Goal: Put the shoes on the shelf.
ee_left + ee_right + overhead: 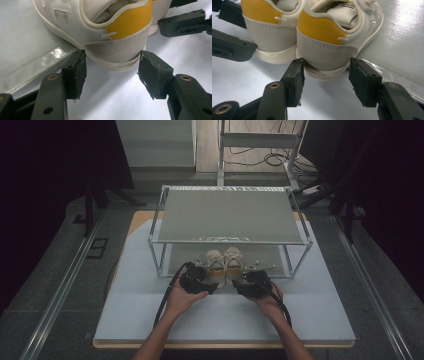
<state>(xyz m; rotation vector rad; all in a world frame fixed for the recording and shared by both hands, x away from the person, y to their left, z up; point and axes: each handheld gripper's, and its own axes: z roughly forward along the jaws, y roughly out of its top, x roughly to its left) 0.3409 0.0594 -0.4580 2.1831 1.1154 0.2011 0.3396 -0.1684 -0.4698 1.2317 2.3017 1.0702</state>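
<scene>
Two small shoes sit side by side on the desk (310, 320), heels toward the person, toes under the low shelf of a metal rack (227, 215). Left shoe (215, 261) and right shoe (233, 260) touch or nearly touch along their inner sides. Both: cream smooth upper w/ glossy look, grey suede-like heel panel, mustard-yellow heel tab w/ a short white stitch, thick off-white rubber sole w/ ridged edge.

Left gripper (111, 72): jaws partly open, one each side of the left shoe's heel, pads just beside the sole; can't tell if they touch, no squeeze seen. Pads are black, flat, w/ frayed edges. Right gripper (325, 80): same pose at the right shoe's heel, jaws partly open, left pad at or touching the sole edge, right pad just off it. Nothing lifted.

Desk top is a pale blue-white sheet, matte near the person. Under the shoes lies a shiny grey mat (402, 50) w/ a stitched seam. Rack: thin silver tube frame, grey flat top shelf directly above the shoes' toes, front posts left and right of the pair. Black cable (165, 300) trails from the left gripper toward the near edge. Surroundings dark; cables on the floor far behind.
</scene>
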